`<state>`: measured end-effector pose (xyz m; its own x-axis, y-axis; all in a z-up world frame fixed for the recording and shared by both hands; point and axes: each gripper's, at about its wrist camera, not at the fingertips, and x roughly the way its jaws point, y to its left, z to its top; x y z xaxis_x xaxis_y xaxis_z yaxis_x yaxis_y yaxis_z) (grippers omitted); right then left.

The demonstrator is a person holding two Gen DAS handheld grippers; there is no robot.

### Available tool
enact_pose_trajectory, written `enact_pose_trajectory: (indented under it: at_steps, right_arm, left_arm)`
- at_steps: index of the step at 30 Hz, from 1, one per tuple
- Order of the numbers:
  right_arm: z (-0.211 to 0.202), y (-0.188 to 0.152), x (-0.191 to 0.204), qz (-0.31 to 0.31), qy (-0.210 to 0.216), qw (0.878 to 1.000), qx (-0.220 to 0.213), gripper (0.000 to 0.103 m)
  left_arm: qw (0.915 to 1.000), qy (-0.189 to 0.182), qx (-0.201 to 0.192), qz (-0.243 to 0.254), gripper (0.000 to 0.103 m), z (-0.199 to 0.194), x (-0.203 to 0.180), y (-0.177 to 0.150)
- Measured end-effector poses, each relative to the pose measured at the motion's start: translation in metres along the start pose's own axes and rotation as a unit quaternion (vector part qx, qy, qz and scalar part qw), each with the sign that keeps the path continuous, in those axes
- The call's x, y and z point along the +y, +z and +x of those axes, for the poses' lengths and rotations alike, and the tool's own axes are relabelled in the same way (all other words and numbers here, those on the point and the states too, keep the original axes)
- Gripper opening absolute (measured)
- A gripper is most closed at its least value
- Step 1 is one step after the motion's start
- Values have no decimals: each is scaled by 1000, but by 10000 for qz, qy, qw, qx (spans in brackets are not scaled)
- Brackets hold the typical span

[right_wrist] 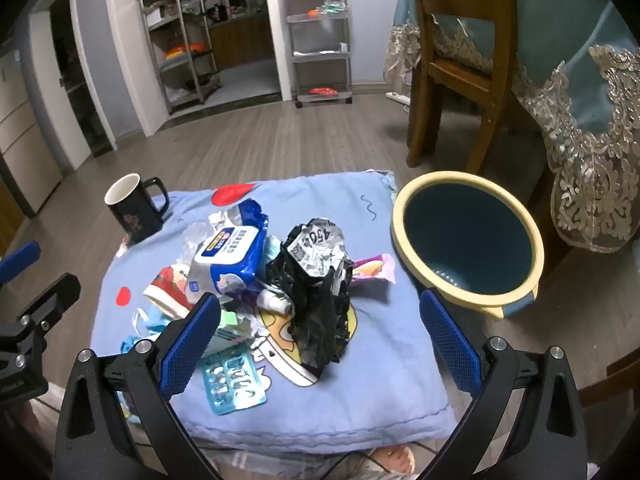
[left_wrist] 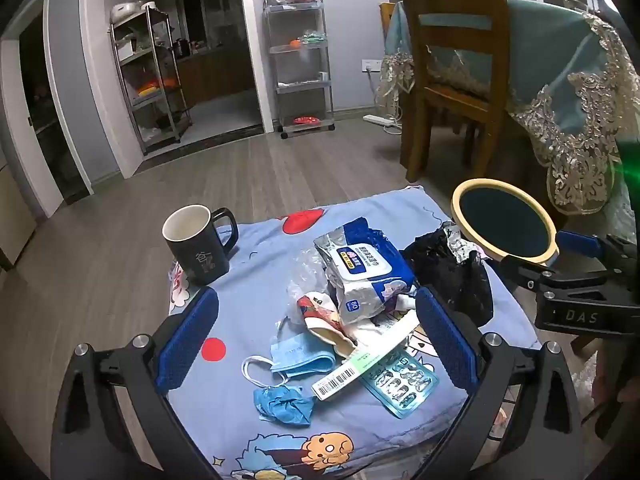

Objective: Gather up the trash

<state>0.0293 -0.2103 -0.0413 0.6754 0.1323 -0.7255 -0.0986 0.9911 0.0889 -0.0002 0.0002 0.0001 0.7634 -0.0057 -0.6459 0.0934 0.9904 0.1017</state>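
A pile of trash lies on a blue cartoon-print cloth (right_wrist: pixel 400 360): a blue wet-wipe pack (left_wrist: pixel 366 268) (right_wrist: pixel 232 252), a crumpled black foil bag (right_wrist: pixel 320 288) (left_wrist: pixel 452 268), a blister pack (left_wrist: pixel 400 384) (right_wrist: pixel 232 378), a blue face mask (left_wrist: pixel 296 356), a barcode strip (left_wrist: pixel 360 364) and a crumpled blue glove (left_wrist: pixel 284 402). A blue bin with a cream rim (right_wrist: pixel 468 240) (left_wrist: pixel 504 224) stands right of the cloth. My left gripper (left_wrist: pixel 316 340) is open above the pile. My right gripper (right_wrist: pixel 320 344) is open, empty, in front of the black bag.
A black mug (left_wrist: pixel 200 244) (right_wrist: pixel 134 208) stands at the cloth's far left corner. A wooden chair (left_wrist: pixel 452 72) and a table with a lace-edged teal cloth (left_wrist: pixel 568 80) stand behind the bin. Shelving racks (left_wrist: pixel 300 68) stand by the far wall.
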Motion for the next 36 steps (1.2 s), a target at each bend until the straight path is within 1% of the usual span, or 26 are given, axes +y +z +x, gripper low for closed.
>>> enact_pose_trajectory:
  at_steps: [13, 14, 18, 23, 26, 36]
  right_arm:
    - [0, -1, 3, -77, 24, 10000, 15, 99]
    - [1, 0, -2, 2, 20, 10000, 25, 99]
    - [1, 0, -1, 0, 17, 10000, 20, 99]
    - [1, 2, 5, -4, 5, 10000, 36, 99]
    - [1, 0, -4, 8, 9, 10000, 38, 99]
    - [2, 0, -4, -2, 5, 10000, 51, 99]
  left_arm:
    - [10000, -29, 37, -22, 97, 2, 1, -4]
    - [10000, -23, 48, -19, 97, 2, 1, -3]
    - [10000, -20, 55, -22, 97, 2, 1, -3]
    - [10000, -7, 63, -16, 97, 2, 0, -3]
    - [10000, -12, 67, -26, 97, 3, 0, -4]
    - [10000, -22, 79, -30, 97, 4, 0, -4]
